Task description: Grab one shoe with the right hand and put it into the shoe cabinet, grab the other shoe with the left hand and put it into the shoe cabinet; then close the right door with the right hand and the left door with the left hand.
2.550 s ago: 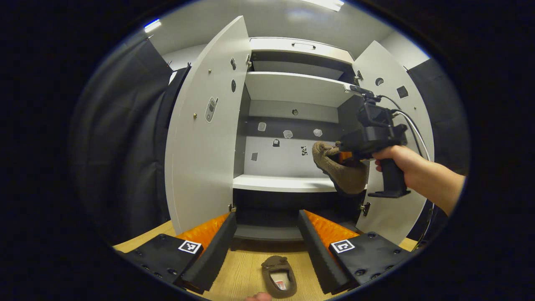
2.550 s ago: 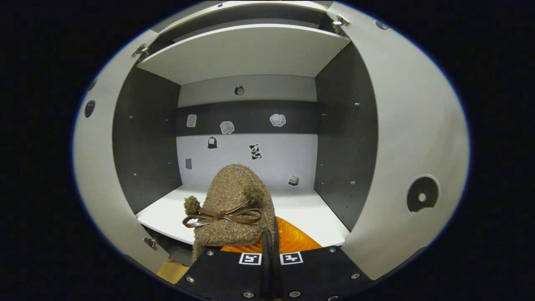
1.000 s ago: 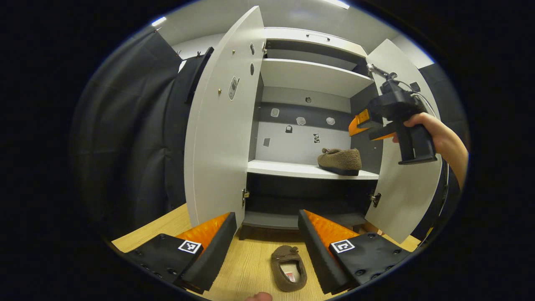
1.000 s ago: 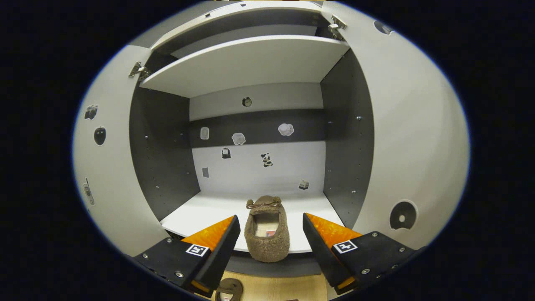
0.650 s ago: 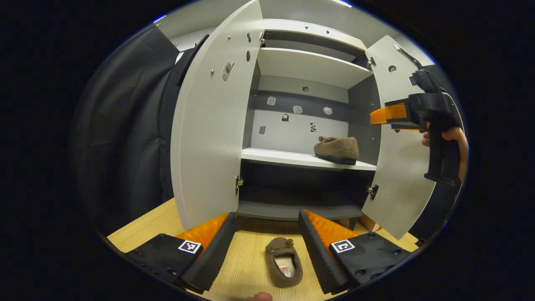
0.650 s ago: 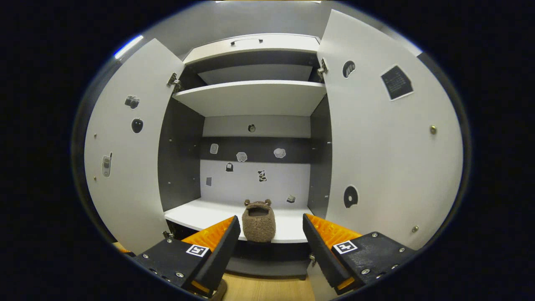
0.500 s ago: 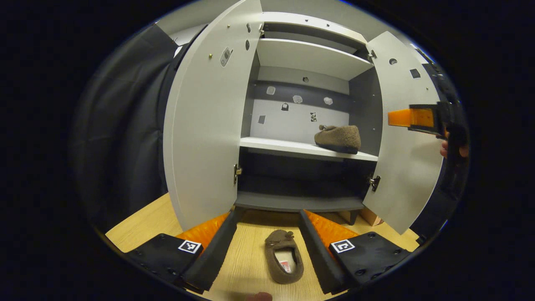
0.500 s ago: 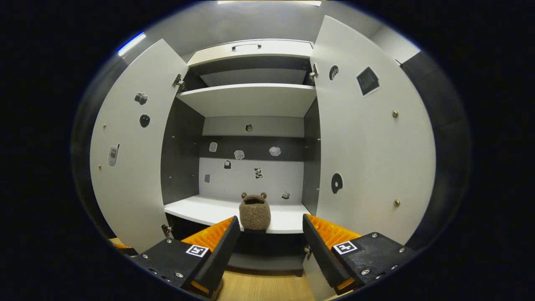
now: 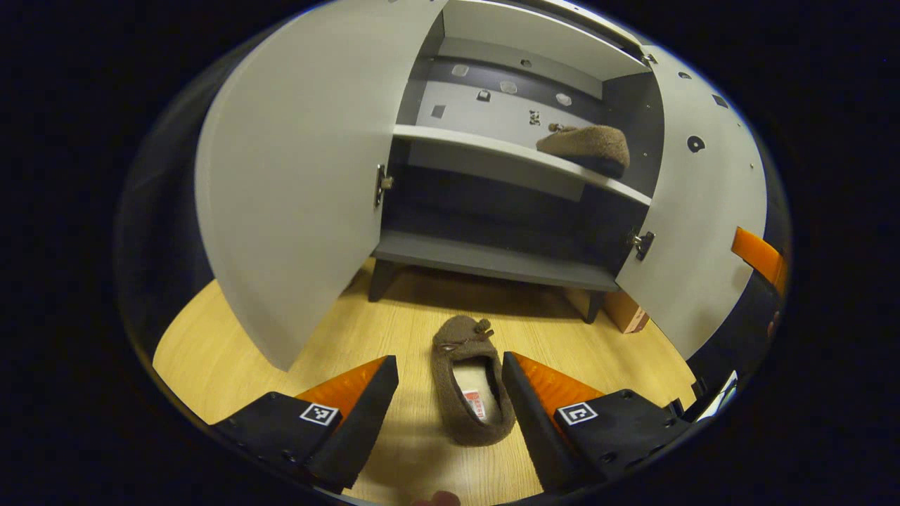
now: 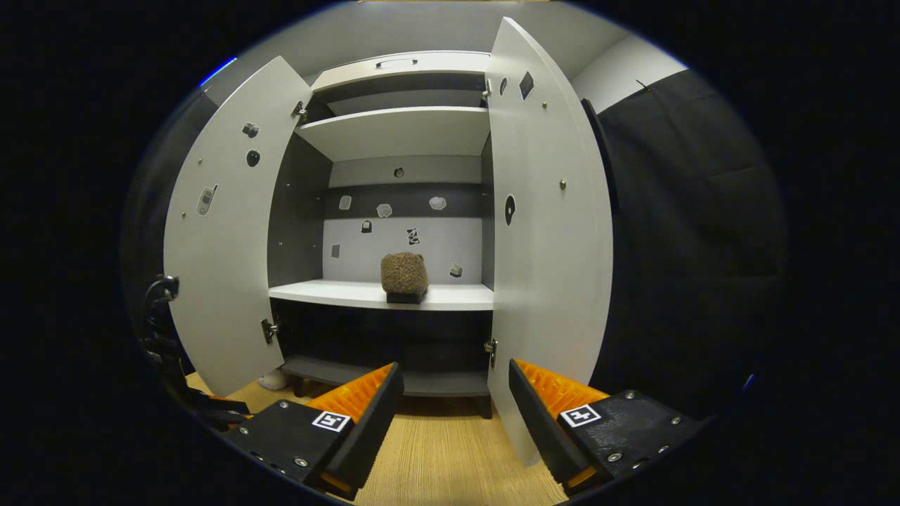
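Note:
A brown fuzzy shoe [image 9: 470,385] lies on the wooden floor [image 9: 295,351] in front of the shoe cabinet [image 9: 492,260], toe toward the cabinet. My left gripper [image 9: 450,400] is open and low over it, one finger on each side of the heel, not touching. The other brown shoe [image 9: 585,146] [image 10: 403,275] rests on the white middle shelf [image 10: 450,299], toward the right. My right gripper [image 10: 453,411] is open with nothing between its fingers, well back from the cabinet. Its orange finger [image 9: 758,254] shows at the right edge of the left gripper view. Both doors, left door [image 9: 295,176] and right door [image 9: 703,211], stand wide open.
The open right door [image 10: 548,246] stands just ahead of my right gripper. The left door [image 10: 225,232] swings out at the left. A small cardboard box [image 9: 626,311] sits by the cabinet's right leg. Black cloth walls [image 10: 689,232] flank the cabinet.
My left gripper has dropped down toward the shoe on the floor, which now lies between its fingers. My right gripper has let go of its shoe on the shelf and pulled back and to the right.

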`<act>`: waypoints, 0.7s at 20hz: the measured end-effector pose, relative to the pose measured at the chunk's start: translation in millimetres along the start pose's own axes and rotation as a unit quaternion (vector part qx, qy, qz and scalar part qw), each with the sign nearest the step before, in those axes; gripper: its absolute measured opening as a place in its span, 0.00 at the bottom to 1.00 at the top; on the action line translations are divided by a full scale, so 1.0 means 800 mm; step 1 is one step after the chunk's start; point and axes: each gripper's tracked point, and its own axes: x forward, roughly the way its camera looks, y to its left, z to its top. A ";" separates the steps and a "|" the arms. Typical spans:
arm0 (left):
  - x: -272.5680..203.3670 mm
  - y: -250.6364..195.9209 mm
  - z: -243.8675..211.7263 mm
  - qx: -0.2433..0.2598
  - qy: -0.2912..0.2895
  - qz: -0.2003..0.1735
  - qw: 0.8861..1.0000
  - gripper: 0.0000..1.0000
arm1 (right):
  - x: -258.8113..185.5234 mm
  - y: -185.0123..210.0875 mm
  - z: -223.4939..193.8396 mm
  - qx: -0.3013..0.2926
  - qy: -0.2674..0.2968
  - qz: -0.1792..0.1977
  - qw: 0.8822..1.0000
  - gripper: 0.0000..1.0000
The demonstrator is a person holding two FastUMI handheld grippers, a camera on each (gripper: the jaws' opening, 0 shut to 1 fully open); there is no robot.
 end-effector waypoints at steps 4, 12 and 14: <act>0.058 0.025 -0.060 -0.018 0.096 0.014 0.995 0.98 | -0.025 -0.005 -0.010 0.013 0.014 0.008 1.000 0.93; 0.147 0.044 -0.056 0.002 0.088 0.032 0.996 0.98 | -0.048 -0.008 -0.005 -0.018 0.011 0.008 1.000 0.93; 0.149 0.036 -0.054 -0.003 0.081 0.021 0.996 0.98 | -0.048 -0.005 -0.010 -0.020 0.019 0.014 1.000 0.92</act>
